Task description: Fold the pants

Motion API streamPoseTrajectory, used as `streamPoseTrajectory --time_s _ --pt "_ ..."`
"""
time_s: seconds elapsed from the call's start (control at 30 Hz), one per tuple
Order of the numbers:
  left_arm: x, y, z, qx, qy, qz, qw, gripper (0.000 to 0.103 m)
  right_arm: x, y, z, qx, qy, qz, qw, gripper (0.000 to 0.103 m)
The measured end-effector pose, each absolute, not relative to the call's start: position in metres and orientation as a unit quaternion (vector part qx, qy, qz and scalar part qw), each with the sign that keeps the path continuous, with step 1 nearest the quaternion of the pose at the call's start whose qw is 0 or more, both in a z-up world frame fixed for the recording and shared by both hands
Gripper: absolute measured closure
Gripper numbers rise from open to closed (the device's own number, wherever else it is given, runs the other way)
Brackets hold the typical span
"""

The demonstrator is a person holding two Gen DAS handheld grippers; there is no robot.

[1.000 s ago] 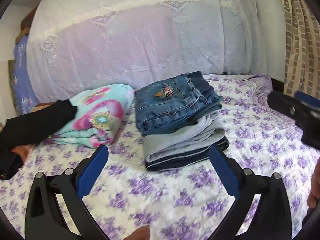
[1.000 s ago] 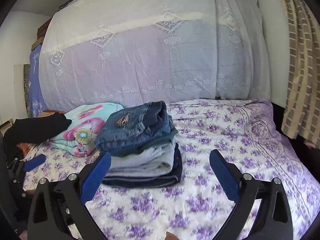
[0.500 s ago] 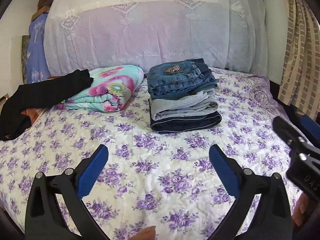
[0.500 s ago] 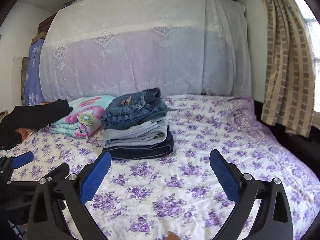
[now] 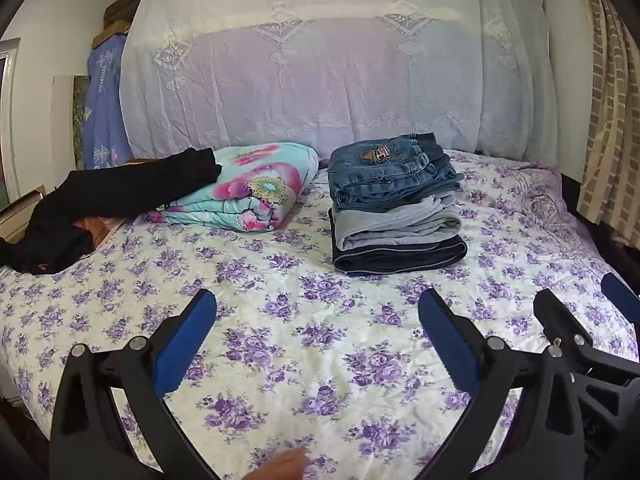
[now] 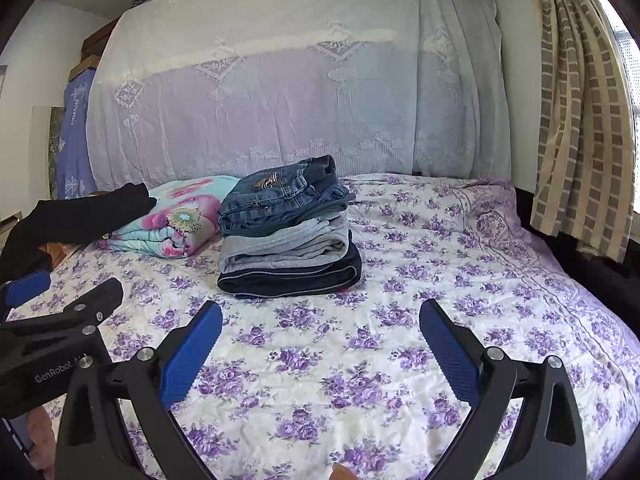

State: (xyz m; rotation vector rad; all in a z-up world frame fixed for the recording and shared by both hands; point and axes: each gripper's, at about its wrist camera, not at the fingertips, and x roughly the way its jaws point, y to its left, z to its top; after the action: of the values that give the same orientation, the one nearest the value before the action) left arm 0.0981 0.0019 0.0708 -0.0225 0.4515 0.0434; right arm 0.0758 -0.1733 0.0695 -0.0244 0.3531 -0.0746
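Purple-flowered bedding was spread over the whole surface beneath both tools, and nothing was seen lying on it directly between their fingers. Nearest the lens in the left wrist view, the left gripper was held above the sheet with its blue pads spread wide and nothing between them; the right gripper was held likewise, wide apart and empty, just to the right of the left one. A fingertip was glimpsed at the bottom edge of each view.

Well ahead of both tools, a stack of folded pants was found resting on the bedding: dark navy pants at the bottom, grey pants in the middle and blue jeans on top. Ahead and to the left of the left gripper, just beside the stack, a folded floral blanket was laid, and a black garment was draped partly over its left end, trailing off toward the bed's left edge.

Farthest off, a white lace cloth was hung across the head of the bed, and a checked curtain was seen at the far right.
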Motion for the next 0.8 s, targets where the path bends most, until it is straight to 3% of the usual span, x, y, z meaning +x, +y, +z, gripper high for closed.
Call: streamPoseTrajectory --time_s 0.8 --pt "0.093 -0.002 0.074 -0.018 0.226 0.024 0.974 0.004 0.063 -0.174 0.078 -0.008 0.163 -0.04 0.986 0.004"
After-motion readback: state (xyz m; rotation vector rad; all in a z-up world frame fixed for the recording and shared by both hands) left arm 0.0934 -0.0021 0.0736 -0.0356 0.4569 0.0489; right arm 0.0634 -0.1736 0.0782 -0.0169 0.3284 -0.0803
